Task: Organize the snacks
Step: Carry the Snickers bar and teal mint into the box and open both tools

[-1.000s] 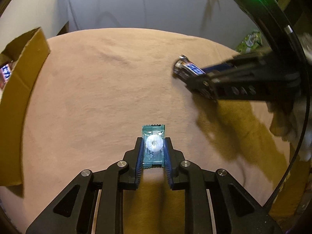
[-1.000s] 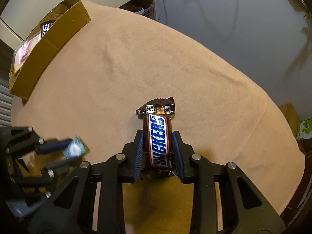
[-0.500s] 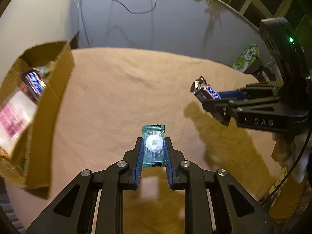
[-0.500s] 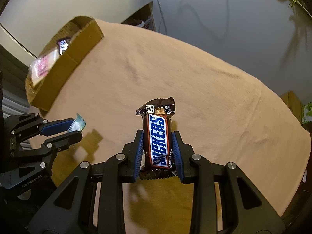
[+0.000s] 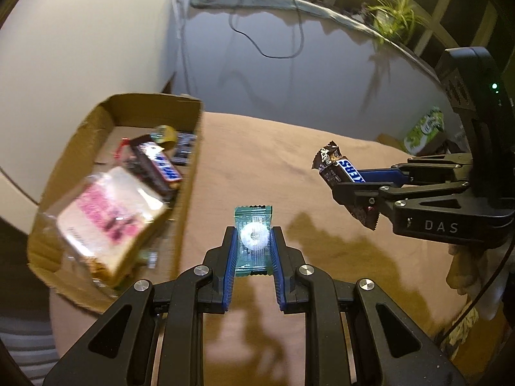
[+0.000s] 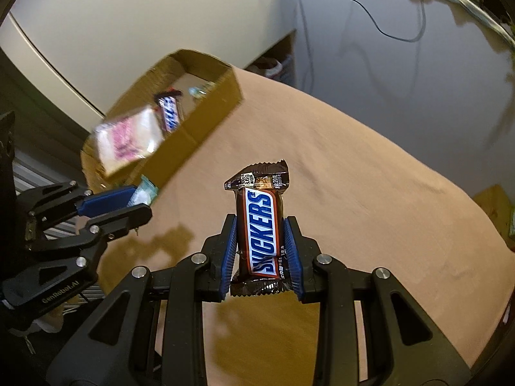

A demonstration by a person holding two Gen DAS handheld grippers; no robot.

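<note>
My left gripper (image 5: 253, 234) is shut on a teal-wrapped round mint candy (image 5: 254, 236), held above the tan cloth beside the cardboard box (image 5: 190, 180). My right gripper (image 6: 260, 225) is shut on a Snickers bar (image 6: 261, 228), upright between the blue pads. In the left wrist view the right gripper (image 5: 346, 177) hangs at the right with the Snickers bar (image 5: 341, 169). Seen from the right wrist, the left gripper (image 6: 141, 197) with the mint candy (image 6: 145, 193) sits near the box's (image 6: 206, 122) near corner. The box holds another Snickers (image 5: 157, 160), a pink-labelled packet (image 5: 109, 215) and smaller snacks.
A tan cloth (image 5: 264, 160) covers the table, which ends at a grey wall with a dangling black cable (image 5: 273, 41). A green-printed carton (image 5: 425, 128) and a potted plant (image 5: 392, 16) sit beyond the table's far right edge.
Both grippers have risen and swung toward the box with their snacks still held. The box, at first only at the left edge, now shows its inside in both views.
</note>
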